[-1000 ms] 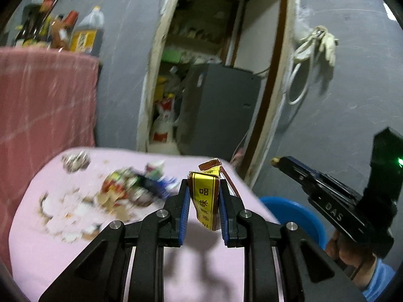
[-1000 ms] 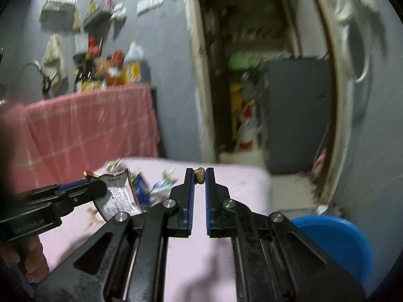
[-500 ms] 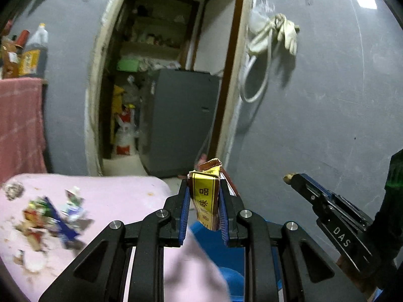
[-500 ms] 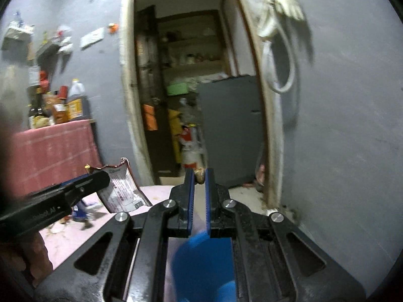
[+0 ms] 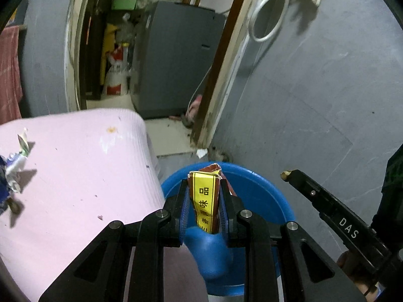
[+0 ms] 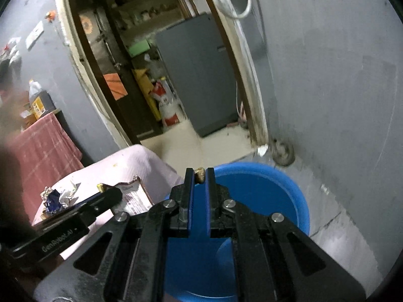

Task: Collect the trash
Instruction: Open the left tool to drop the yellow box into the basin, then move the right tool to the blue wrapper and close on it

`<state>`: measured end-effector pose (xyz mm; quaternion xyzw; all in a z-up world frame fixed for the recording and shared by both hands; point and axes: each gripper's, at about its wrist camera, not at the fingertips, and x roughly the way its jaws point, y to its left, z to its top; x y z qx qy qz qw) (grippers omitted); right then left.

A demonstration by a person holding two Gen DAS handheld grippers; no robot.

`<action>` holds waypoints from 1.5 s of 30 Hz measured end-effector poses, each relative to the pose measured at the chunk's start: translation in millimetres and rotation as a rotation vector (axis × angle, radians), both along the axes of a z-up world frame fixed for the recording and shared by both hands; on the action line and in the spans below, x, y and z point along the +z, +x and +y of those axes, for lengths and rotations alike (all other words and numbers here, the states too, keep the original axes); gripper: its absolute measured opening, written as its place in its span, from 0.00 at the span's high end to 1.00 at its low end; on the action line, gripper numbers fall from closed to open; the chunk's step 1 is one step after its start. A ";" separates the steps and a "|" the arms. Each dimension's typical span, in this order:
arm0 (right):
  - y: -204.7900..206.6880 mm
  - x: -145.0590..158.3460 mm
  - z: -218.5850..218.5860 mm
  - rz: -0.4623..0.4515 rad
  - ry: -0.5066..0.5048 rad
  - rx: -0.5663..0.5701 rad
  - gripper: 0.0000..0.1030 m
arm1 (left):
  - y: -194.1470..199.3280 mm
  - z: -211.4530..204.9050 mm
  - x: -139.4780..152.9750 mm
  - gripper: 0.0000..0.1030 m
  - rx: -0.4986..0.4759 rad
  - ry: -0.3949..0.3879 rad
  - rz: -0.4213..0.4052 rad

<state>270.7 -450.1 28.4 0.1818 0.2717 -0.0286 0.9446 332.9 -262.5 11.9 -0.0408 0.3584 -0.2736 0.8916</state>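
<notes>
Our left claw [image 5: 204, 196] pinches a yellow and red wrapper [image 5: 204, 198] upright between its blue pads, black characters running down the yellow strip. Directly behind and below it we see a blue basin [image 5: 254, 191] on the floor, just beside the edge of the pink tabletop [image 5: 75, 176]. A few crumpled scraps of trash [image 5: 15, 166] lie at the tabletop's far left. To the right our other claw [image 5: 286, 175] reaches in over the basin's side, its tips closed on a small tan crumb [image 5: 285, 174]. Beyond, an open doorway [image 5: 141, 50] shows a grey cabinet [image 5: 176, 60], and a white cord [image 5: 267, 17] with a glove hangs on the grey wall.
</notes>
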 end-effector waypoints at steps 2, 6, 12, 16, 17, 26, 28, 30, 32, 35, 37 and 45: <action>4.0 -1.8 -0.4 0.016 0.009 0.004 0.91 | 1.1 -1.6 -4.7 0.82 -0.004 0.007 0.022; 7.6 -1.0 2.8 0.021 0.007 0.001 0.90 | 7.5 -1.4 -13.8 0.73 -0.001 0.012 0.072; 7.7 0.9 1.2 0.014 0.004 -0.023 0.69 | 10.3 13.5 -11.2 0.66 0.038 -0.017 0.095; 5.7 7.3 5.2 -0.021 -0.014 -0.026 0.55 | 4.1 30.1 2.1 0.55 0.073 -0.037 0.055; 4.7 9.7 7.3 -0.035 -0.020 -0.025 0.51 | 1.6 35.5 6.5 0.48 0.086 -0.045 0.039; -14.7 41.5 45.3 -0.226 -0.107 -0.027 0.05 | -26.2 98.1 49.5 0.16 0.265 -0.080 -0.187; -19.5 48.7 55.2 -0.283 -0.121 -0.015 0.00 | -31.5 111.7 56.5 0.14 0.296 -0.068 -0.221; -26.8 56.9 72.4 -0.357 -0.143 0.008 0.00 | -37.9 125.0 61.7 0.03 0.334 -0.050 -0.252; -30.7 62.4 89.6 -0.399 -0.161 0.043 0.00 | -45.4 142.1 66.0 0.02 0.376 -0.049 -0.295; -34.0 68.3 115.5 -0.444 -0.178 0.106 0.00 | -54.5 164.7 67.2 0.02 0.414 -0.049 -0.329; -36.7 70.2 130.8 -0.474 -0.189 0.138 0.00 | -61.7 180.6 66.4 0.02 0.446 -0.037 -0.350; -43.2 75.4 191.2 -0.576 -0.191 0.282 0.00 | -88.4 243.3 66.8 0.02 0.565 0.025 -0.436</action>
